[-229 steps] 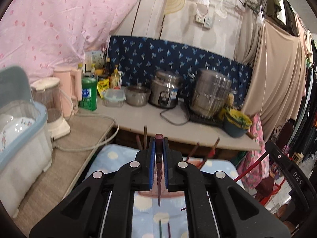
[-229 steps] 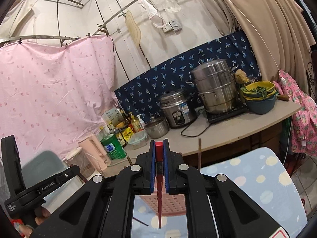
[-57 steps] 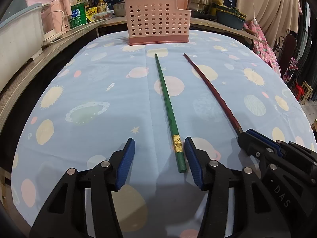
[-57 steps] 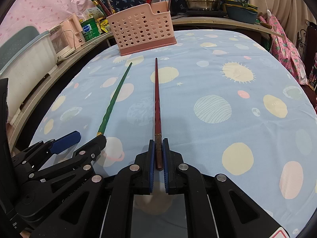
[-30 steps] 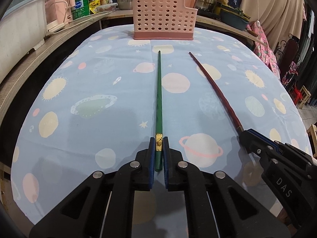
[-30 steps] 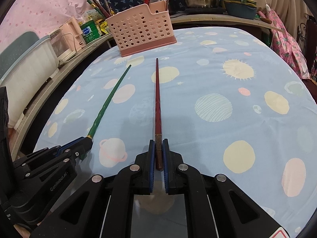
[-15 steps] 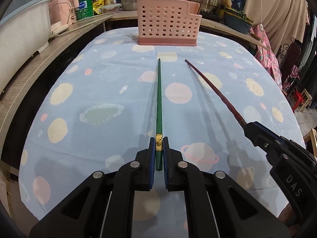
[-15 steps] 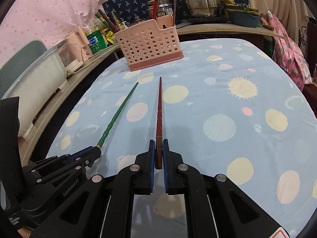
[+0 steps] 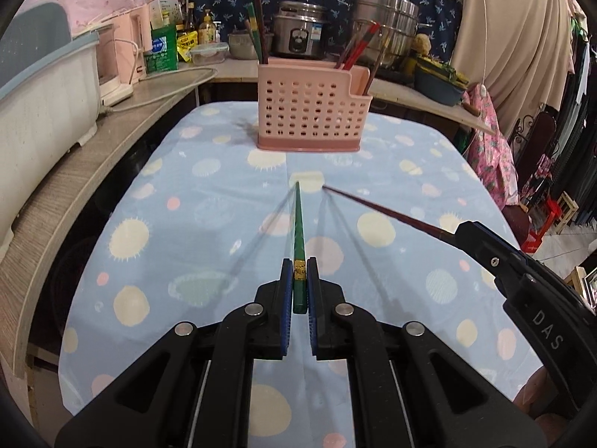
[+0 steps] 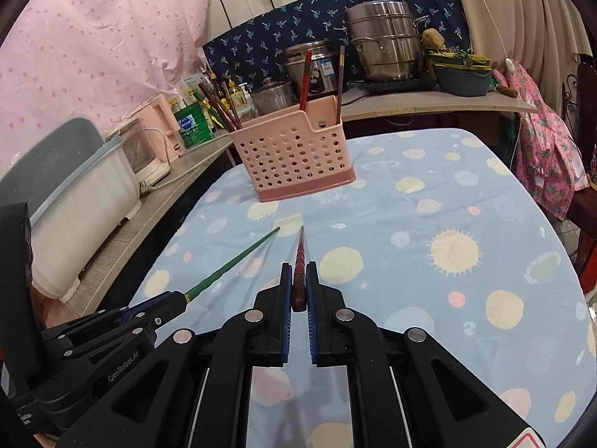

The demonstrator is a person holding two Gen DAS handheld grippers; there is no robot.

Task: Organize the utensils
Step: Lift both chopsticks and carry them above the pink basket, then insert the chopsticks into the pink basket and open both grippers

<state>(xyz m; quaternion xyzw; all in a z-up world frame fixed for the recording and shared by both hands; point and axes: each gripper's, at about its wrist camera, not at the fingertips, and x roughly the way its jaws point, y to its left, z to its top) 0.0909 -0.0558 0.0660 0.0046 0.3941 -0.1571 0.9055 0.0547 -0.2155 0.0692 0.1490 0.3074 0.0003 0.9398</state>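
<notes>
My left gripper [image 9: 298,267] is shut on the thick end of a green chopstick [image 9: 298,227] and holds it above the blue planet-print tablecloth [image 9: 194,194], tip pointing at the pink perforated utensil basket [image 9: 311,112]. My right gripper [image 10: 298,270] is shut on a dark red chopstick [image 10: 300,252], also lifted and pointing at the basket [image 10: 294,149]. The red chopstick [image 9: 388,214] and right gripper show at the right of the left wrist view. The green chopstick [image 10: 231,263] shows at the left of the right wrist view. Several chopsticks stand in the basket.
A counter [image 9: 93,149] runs along the left with a white dish bin [image 9: 41,89], a pink kettle and bottles. Behind the basket stand a rice cooker [image 9: 298,35] and a steel steamer pot [image 9: 391,26]. Pink cloth [image 10: 548,156] hangs at the right.
Both grippers have lifted their chopsticks off the tablecloth and raised their aim; the basket now sits higher and more fully in both views. Shadows of the sticks now fall on the cloth.
</notes>
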